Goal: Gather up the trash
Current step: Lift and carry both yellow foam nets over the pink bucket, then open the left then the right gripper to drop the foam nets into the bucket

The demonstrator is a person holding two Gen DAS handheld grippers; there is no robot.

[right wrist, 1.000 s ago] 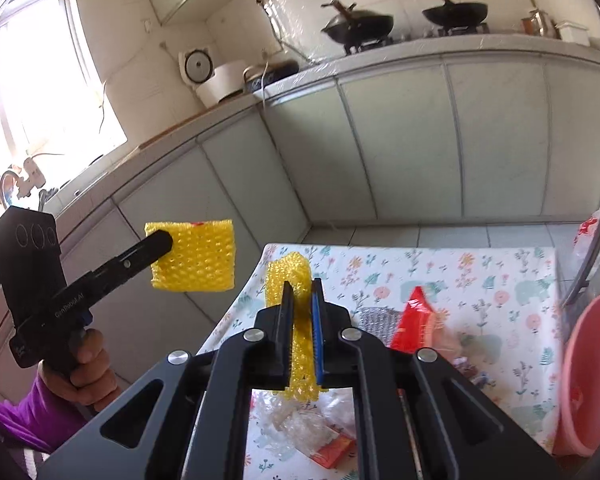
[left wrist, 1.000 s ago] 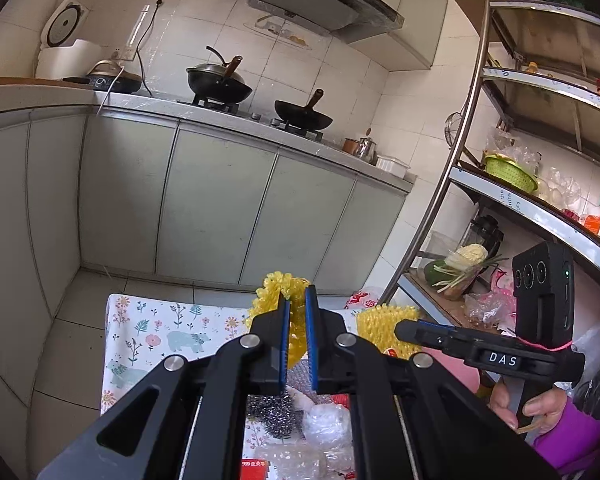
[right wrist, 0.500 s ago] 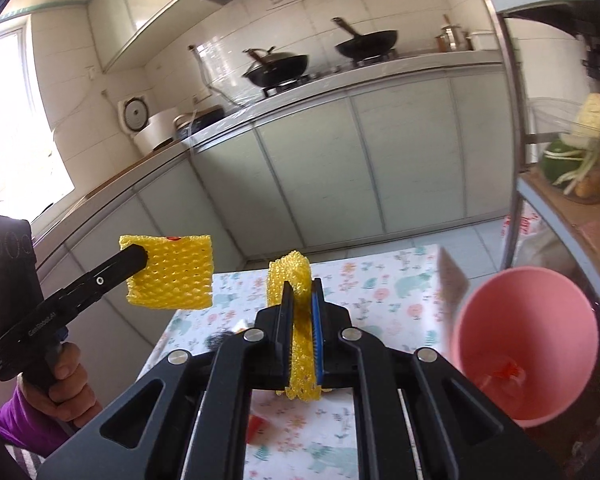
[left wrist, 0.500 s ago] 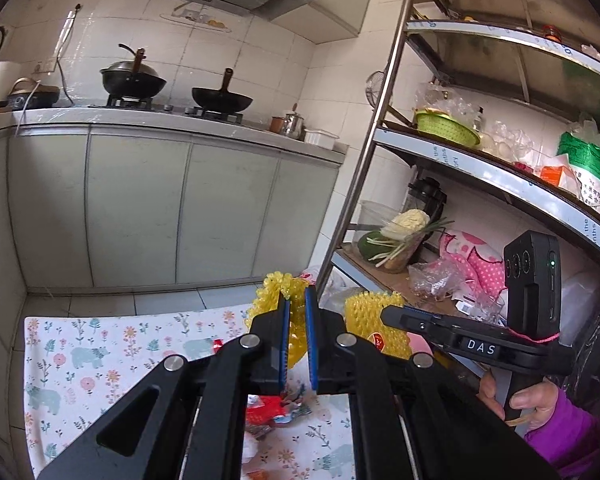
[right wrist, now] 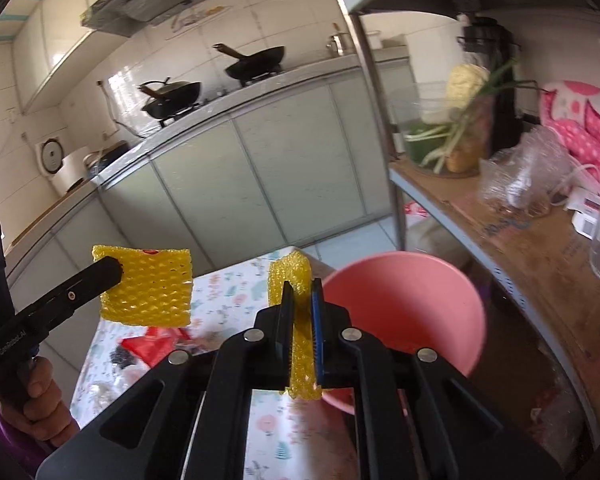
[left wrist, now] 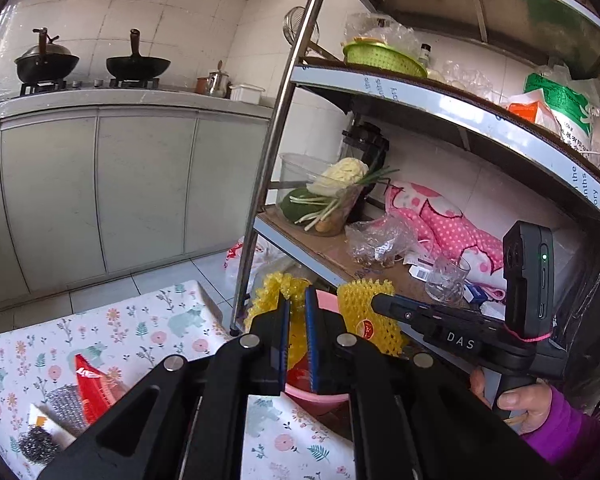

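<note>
Two grippers are in play, each clamped on its own piece of yellow foam fruit netting, so two pieces of netting are held in all. The left gripper (left wrist: 296, 312) has its fingers pressed together on a crumpled yellow net sleeve (left wrist: 274, 294) that bulges out above and to the left of the tips. The right gripper (right wrist: 302, 300) pinches a second yellow foam net (right wrist: 294, 276), which stands up above its fingers and hangs out below them. In the left wrist view the right gripper shows from the side at the right, its net (left wrist: 370, 312) flat and bearing a small red sticker, with the person's right hand (left wrist: 516, 400) in a purple sleeve on the handle. In the right wrist view the left gripper enters from the left, its netting spread as a flat square.

One pink plastic basin (right wrist: 412, 300) sits just beside the table's far corner, under the metal shelf rack (left wrist: 440, 100); both nets hover near or over its rim, and something red lies inside it.

The table (left wrist: 148, 320), covered by a floral cloth with bears, carries one red snack wrapper (left wrist: 90, 384) and two steel wool scourers (left wrist: 40, 442), beside other small scraps that are too blurred to count.

Two black woks (left wrist: 138, 65) stand on the stove behind
</note>
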